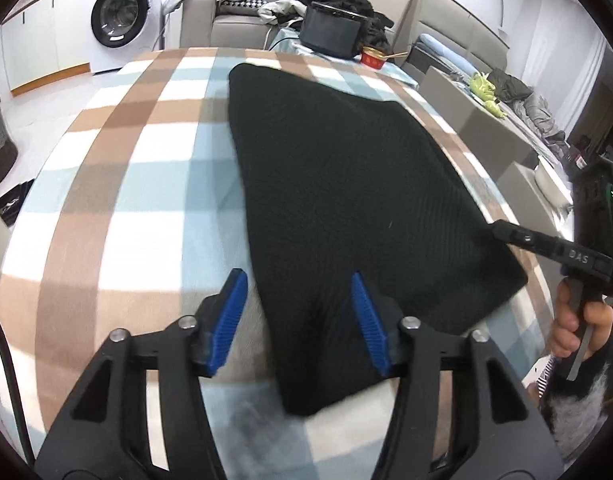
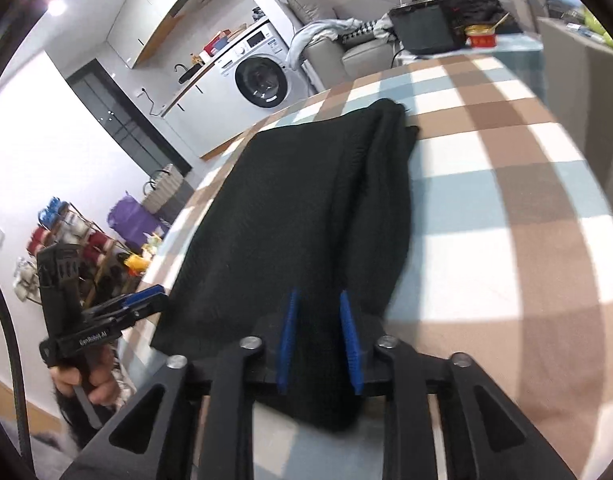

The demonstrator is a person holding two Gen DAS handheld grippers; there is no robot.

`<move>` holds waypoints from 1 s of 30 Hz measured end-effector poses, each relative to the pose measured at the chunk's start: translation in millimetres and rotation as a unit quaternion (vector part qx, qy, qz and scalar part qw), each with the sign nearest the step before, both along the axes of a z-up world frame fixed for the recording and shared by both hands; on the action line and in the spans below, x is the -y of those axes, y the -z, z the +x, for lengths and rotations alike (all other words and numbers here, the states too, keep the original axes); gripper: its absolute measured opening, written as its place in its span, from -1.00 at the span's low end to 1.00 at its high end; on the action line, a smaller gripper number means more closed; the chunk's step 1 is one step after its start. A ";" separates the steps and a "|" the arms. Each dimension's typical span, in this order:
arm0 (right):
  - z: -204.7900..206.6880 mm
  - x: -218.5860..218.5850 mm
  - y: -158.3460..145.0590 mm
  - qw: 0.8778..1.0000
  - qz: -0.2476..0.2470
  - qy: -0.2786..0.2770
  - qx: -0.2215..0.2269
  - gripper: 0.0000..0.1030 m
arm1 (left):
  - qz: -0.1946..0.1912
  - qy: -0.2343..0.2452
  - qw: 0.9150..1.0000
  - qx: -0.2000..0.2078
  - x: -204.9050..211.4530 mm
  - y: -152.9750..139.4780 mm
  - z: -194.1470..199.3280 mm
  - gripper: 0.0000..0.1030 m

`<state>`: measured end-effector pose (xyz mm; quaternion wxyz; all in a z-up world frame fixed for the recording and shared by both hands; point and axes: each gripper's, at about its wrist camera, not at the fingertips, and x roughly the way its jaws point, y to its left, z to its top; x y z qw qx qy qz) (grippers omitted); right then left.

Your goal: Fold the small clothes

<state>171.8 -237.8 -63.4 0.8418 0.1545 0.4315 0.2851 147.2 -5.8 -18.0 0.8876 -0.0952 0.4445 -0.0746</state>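
Black knit garment [image 1: 346,184] (folded) lies on checked blanket [image 1: 138,184].

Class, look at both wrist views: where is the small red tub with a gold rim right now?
In both views the small red tub with a gold rim sits at the far end of the checked blanket, right of the dark box.

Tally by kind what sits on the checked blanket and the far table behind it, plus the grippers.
Black knitted garment: 1
Grippers: 2, left gripper and right gripper
Black box: 1
Red bowl: 1
Total: 5
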 end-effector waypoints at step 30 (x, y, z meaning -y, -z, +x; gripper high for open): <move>109.7 -14.9 -0.9 0.997 -0.054 0.043 -0.025 -0.38 | 0.020 -0.026 0.999 -0.040 -6.3 23.1 82.1 0.10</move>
